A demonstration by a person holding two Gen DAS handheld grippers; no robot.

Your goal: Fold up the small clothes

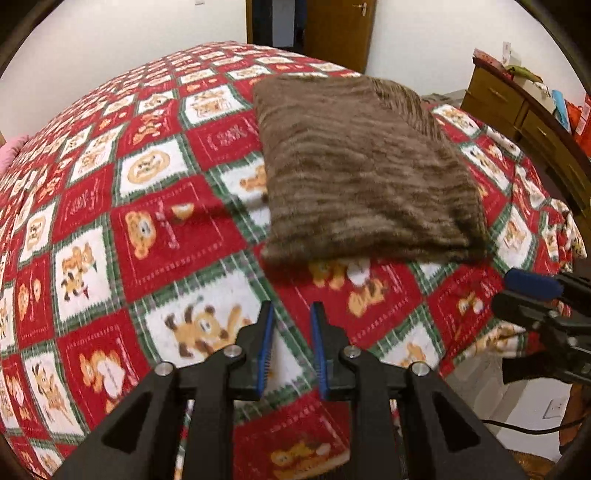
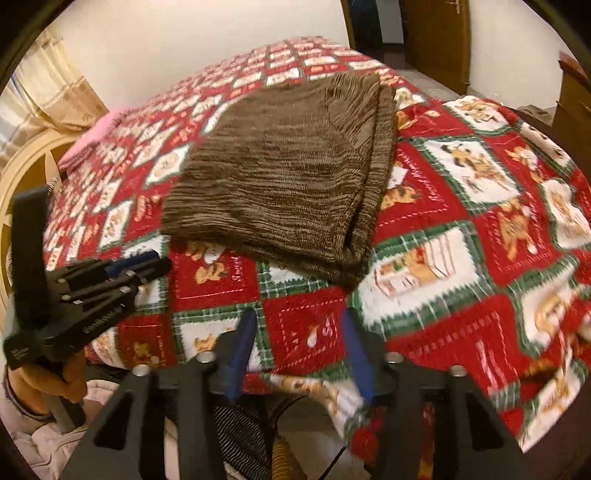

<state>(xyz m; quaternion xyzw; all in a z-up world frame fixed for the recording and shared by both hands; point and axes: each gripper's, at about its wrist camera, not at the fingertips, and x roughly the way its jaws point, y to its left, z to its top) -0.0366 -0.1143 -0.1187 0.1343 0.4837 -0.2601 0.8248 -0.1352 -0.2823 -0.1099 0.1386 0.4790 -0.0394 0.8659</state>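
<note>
A brown knitted garment (image 1: 369, 166) lies folded into a thick rectangle on the red, white and green bear-print blanket (image 1: 166, 229). My left gripper (image 1: 291, 310) hovers over the blanket just short of the garment's near edge, open a narrow way, with nothing between its blue pads. In the right wrist view the same garment (image 2: 288, 173) lies ahead of my right gripper (image 2: 299, 317), which is open wider and empty. Each gripper shows in the other's view: the right one (image 1: 535, 291) at the garment's near right corner, the left one (image 2: 140, 266) by its near left corner, held by a hand (image 2: 48, 384).
The blanket's near edge drops off the bed just under both grippers. A wooden dresser (image 1: 517, 107) with clutter stands to the right, a brown door (image 1: 332, 33) behind the bed. A pink cushion (image 2: 99, 129) and a cream headboard (image 2: 22, 177) sit at the far left.
</note>
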